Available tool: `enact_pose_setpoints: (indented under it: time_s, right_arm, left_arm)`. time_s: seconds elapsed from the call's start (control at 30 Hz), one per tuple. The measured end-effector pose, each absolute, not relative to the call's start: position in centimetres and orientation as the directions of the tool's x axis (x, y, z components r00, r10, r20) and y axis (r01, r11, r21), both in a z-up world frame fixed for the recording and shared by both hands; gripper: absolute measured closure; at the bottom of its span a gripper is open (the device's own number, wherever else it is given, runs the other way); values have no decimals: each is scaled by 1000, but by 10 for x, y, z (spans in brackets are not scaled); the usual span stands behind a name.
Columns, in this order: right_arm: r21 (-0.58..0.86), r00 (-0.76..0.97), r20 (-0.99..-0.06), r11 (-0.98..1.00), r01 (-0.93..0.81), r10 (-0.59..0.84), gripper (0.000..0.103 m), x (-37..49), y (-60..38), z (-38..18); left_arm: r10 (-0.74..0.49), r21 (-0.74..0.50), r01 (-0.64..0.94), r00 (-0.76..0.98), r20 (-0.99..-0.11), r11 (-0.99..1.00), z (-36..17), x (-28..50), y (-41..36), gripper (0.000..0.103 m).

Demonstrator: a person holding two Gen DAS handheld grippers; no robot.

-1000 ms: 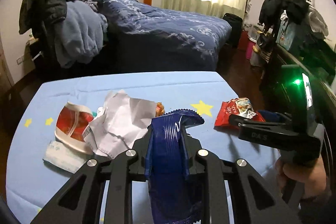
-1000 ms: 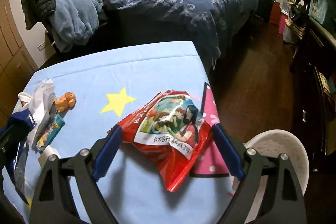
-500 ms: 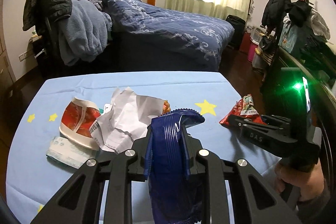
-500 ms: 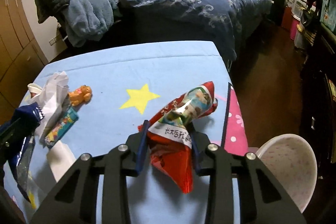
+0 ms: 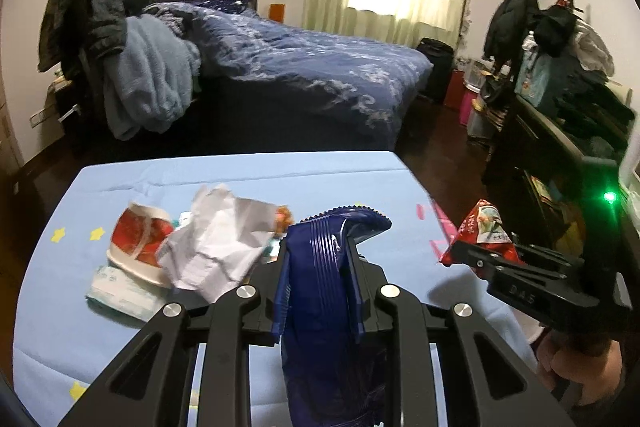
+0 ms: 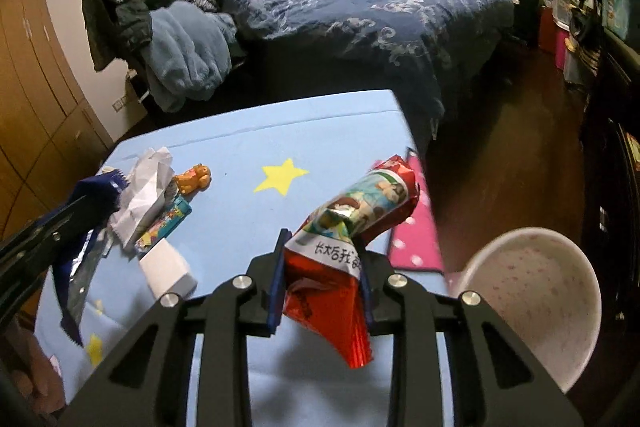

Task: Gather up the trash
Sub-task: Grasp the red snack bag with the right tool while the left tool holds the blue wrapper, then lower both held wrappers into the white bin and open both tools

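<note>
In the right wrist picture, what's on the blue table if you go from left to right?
Blue wrapper → crumpled white paper → orange toy bear → yellow star → red snack bag → pink dotted sheet.

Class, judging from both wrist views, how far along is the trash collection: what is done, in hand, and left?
Done: nothing shows inside the white bin.
In hand: the left gripper is shut on the blue wrapper; the right gripper is shut on the red wrapper, beside the bin.
Left on the table: crumpled paper, a red-and-white wrapper, a tissue pack.
</note>
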State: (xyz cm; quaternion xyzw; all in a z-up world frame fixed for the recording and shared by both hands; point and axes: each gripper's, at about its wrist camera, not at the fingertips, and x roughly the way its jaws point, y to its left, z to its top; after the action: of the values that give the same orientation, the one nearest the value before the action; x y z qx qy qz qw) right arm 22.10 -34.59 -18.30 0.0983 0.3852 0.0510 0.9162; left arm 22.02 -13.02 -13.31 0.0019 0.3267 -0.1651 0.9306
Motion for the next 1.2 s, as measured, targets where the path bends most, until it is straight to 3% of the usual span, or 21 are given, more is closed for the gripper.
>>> enact_pose_setpoints:
  time_s: [0.53,1.2]
  right_arm:
    - [214,719,-695,955,203,3,74,138,-444,-184]
    - [175,671,-735,927,331,-101,74,123,-515,-226]
  left_arm:
    - [-448,-101,492,663,-600,865,-126,205,-220,76]
    - [-580,-117,694,483,-656,710,-153,216,-366,75]
